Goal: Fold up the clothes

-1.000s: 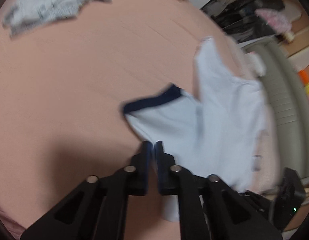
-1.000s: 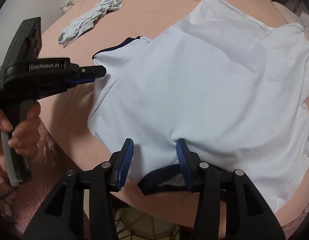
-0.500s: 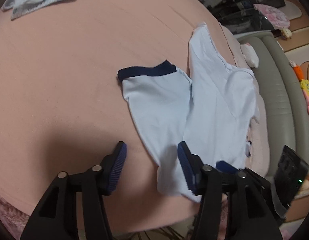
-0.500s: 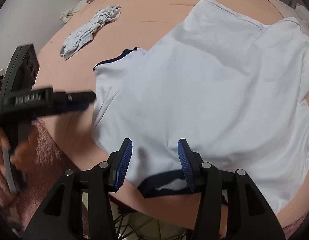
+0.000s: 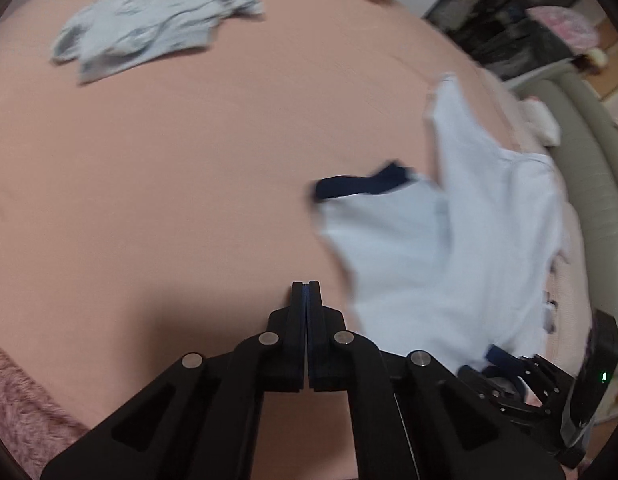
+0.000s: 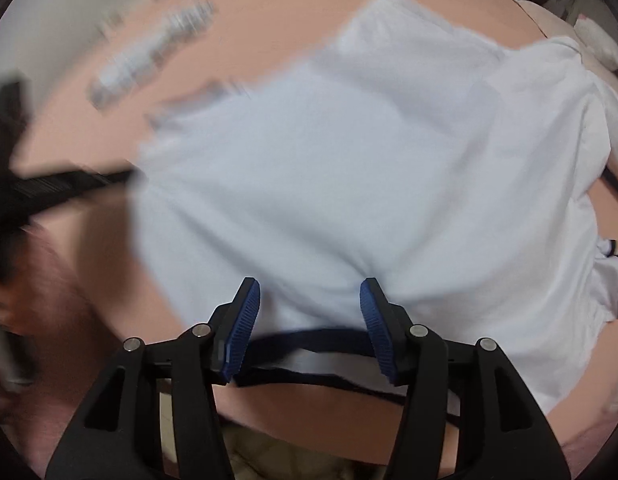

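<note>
A white T-shirt (image 6: 349, 160) with navy trim lies spread on the pink bed sheet (image 5: 149, 180). In the left wrist view the T-shirt (image 5: 449, 264) is at the right, its navy-edged sleeve (image 5: 361, 184) pointing left. My left gripper (image 5: 307, 286) is shut with nothing in it, over bare sheet just left of the shirt's edge. My right gripper (image 6: 309, 284) hangs over the shirt's near edge with its jaws opening. The navy band (image 6: 309, 338) lies between its blue pads (image 6: 247, 320), which do not press on it. The left gripper (image 6: 69, 184) is a dark blur at the left of the right wrist view.
A crumpled grey patterned garment (image 5: 157, 36) lies at the far left of the bed. A fuzzy pink blanket (image 5: 17, 400) hangs at the near edge. A grey-green sofa (image 5: 581, 184) and dark shelves (image 5: 509, 20) stand beyond the bed's right side.
The left jaws opened beside the shirt's edge half a second ago, then shut again with nothing in them and moved off the shirt to the left. The right jaws stand a little wider.
</note>
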Demonstrator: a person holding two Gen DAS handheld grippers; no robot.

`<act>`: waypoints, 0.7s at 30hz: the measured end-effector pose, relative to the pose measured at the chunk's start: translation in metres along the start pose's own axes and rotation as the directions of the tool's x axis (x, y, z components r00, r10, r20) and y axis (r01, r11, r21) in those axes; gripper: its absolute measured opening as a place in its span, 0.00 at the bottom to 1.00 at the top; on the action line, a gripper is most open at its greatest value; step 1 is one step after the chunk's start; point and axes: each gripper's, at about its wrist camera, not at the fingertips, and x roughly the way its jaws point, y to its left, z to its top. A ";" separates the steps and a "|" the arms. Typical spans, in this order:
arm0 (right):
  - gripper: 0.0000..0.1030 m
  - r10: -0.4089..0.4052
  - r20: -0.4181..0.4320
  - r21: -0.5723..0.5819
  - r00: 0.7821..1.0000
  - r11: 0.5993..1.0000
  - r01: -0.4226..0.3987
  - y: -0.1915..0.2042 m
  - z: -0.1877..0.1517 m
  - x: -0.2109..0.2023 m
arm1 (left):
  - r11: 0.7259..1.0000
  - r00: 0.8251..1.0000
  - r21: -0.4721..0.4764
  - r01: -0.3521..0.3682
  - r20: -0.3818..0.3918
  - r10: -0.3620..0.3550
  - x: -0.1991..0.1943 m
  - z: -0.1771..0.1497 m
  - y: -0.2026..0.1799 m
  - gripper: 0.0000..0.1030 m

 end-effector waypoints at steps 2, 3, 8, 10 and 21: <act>0.53 -0.024 0.014 -0.022 1.000 0.999 0.024 0.002 -0.003 -0.001 | 0.997 0.997 -0.046 0.068 -0.022 -0.069 -0.001 -0.002 0.009 0.01; 0.53 -0.026 0.013 -0.022 1.000 0.999 0.026 0.003 -0.003 -0.005 | 0.990 0.991 -0.053 0.128 -0.037 -0.130 -0.003 -0.004 0.009 0.04; 0.53 0.109 0.096 0.065 0.989 0.991 -0.116 -0.019 -0.007 -0.037 | 0.983 0.980 0.031 0.179 -0.095 -0.176 0.003 -0.019 -0.013 0.56; 0.53 0.097 0.116 0.096 0.988 0.989 -0.109 -0.032 -0.009 -0.044 | 0.983 0.980 0.053 0.176 -0.103 -0.170 0.006 -0.023 -0.022 0.53; 0.53 -0.099 -0.041 0.224 0.994 0.969 0.105 -0.138 -0.060 -0.039 | 0.957 0.994 0.283 -0.071 -0.055 0.090 0.007 -0.057 -0.063 0.22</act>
